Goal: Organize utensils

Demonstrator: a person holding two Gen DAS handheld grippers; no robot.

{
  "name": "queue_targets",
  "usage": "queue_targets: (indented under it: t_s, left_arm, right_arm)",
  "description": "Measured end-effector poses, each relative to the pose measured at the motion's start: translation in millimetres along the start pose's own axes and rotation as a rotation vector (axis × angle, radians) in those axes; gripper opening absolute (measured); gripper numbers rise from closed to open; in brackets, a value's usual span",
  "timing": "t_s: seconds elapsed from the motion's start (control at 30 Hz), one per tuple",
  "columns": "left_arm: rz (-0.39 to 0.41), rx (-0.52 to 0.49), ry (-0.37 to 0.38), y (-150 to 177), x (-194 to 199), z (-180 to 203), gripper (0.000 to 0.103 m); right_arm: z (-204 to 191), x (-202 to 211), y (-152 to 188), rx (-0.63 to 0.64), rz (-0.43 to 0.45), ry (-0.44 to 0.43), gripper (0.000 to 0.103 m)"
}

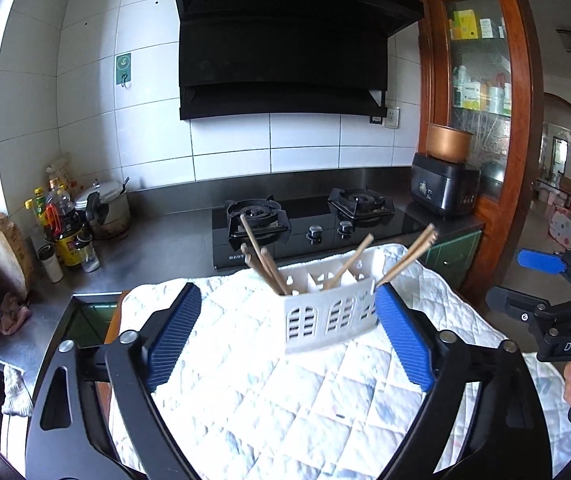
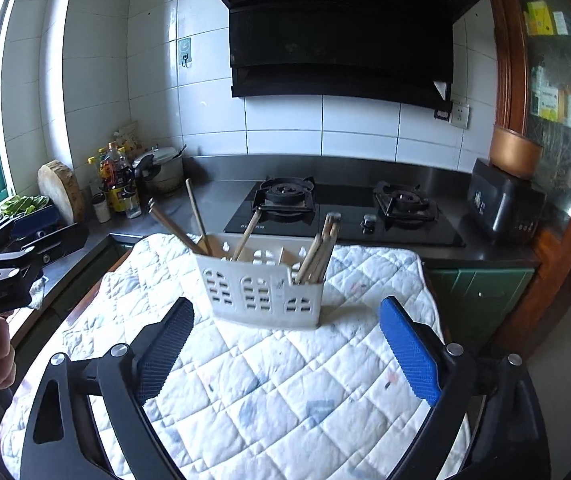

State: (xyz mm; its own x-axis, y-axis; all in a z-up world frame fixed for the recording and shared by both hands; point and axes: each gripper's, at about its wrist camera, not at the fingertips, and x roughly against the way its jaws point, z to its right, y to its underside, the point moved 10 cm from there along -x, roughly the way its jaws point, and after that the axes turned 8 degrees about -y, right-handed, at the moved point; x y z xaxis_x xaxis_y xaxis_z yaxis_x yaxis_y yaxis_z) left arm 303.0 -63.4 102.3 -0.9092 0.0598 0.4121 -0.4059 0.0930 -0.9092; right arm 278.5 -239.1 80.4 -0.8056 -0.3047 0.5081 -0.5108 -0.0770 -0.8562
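White utensil holder (image 2: 263,286) stands on quilted cloth (image 2: 285,380), chopsticks (image 2: 319,254) leaning inside. Left gripper (image 1: 289,336) and right gripper (image 2: 285,348): jaws spread, empty. Risk: light holder tips if a jaw clips the protruding sticks.

The left claw (image 1: 287,332) is showing a black frame of cut-out arms, silver screw heads gleaming at the pivots, and two blue ribbed pads (image 1: 403,340). The right claw (image 2: 287,346) is wearing the same — black links, silver screws, blue textured pads (image 2: 409,350). White lettering is marking its body in the left wrist view.
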Motion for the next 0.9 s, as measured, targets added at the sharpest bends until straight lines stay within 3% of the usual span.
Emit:
queue_targets:
  t_s: [0.67, 0.9]
  left_arm:
    - [-0.045, 0.055, -0.087, 109.6, 67.1, -35.7, 0.096]
    - [-0.084, 0.122, -0.044, 142.9, 84.8, -41.9, 0.096]
  right_arm:
    - [-27.0, 34.1, 110.3, -0.011, -0.038, 0.101, 0.096]
    - [-41.6, 51.6, 131.3, 0.006, -0.020, 0.144, 0.096]
